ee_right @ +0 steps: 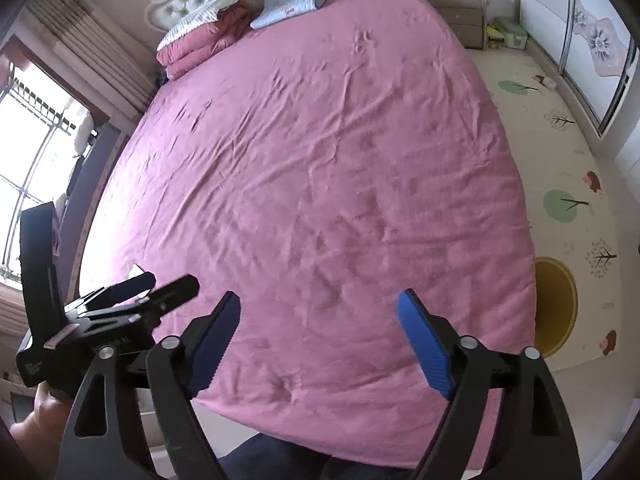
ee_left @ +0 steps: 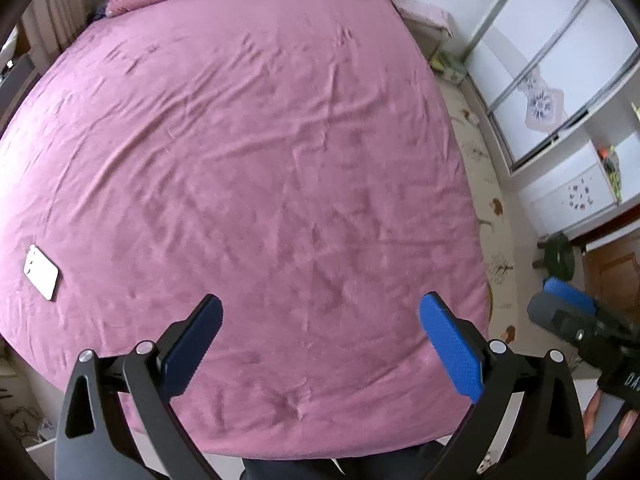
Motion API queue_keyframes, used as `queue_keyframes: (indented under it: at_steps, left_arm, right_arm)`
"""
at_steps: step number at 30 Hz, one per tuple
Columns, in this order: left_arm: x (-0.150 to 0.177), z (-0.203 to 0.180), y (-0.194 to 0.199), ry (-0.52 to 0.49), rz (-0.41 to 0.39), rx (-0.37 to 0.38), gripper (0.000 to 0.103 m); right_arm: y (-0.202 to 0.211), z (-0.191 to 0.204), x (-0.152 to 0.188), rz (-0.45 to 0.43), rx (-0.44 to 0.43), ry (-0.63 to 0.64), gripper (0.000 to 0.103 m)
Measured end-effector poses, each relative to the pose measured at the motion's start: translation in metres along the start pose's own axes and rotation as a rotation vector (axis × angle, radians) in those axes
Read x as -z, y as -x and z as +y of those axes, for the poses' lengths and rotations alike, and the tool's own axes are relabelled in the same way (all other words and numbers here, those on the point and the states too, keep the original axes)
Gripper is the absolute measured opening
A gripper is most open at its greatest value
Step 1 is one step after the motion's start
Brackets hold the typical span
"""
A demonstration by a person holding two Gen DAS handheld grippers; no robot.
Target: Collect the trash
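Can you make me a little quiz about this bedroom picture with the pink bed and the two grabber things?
1. True or false: the left gripper is squeezing something.
2. Which lies on the pink bedsheet near its left edge? A) a white phone B) a red ball C) a shoe
3. Fill in: at the head of the bed, beside the folded pink quilt, lies a folded light ____ blanket.

Key: 1 false, both it and the right gripper stand open with nothing between the fingers. 2 A. 3 blue.
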State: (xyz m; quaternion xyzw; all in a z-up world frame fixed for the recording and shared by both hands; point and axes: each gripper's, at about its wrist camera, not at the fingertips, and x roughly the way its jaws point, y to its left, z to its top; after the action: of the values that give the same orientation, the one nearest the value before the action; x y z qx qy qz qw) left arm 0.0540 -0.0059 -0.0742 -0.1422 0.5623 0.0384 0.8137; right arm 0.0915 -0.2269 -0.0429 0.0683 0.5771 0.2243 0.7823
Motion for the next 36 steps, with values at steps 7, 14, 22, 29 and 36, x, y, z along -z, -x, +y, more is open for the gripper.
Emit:
queue_keyframes:
  at_steps: [7,14,22,29,36]
  left_arm:
    - [-0.005,-0.001,0.053,-0.016,-0.107,-0.018,0.099]
    - [-0.009,-0.009,0.082,-0.067,-0.183,-0.036,0.099]
    - [-0.011,-0.015,0.098,-0.099,-0.239,-0.059,0.099]
    - [-0.009,-0.015,0.111,-0.090,-0.280,-0.055,0.099]
    - [-0.010,-0.019,0.123,-0.099,-0.346,-0.052,0.099]
  right_arm:
    - [0.030,0.030,-0.002,-0.033,-0.008,0.007,0.086]
    - [0.048,0.044,-0.009,-0.096,0.011,0.049,0.090]
    - [0.056,0.041,-0.007,-0.143,0.069,0.011,0.090]
    - [0.065,0.048,-0.004,-0.180,0.094,0.027,0.090]
    - [0.069,0.051,-0.002,-0.197,0.098,0.048,0.090]
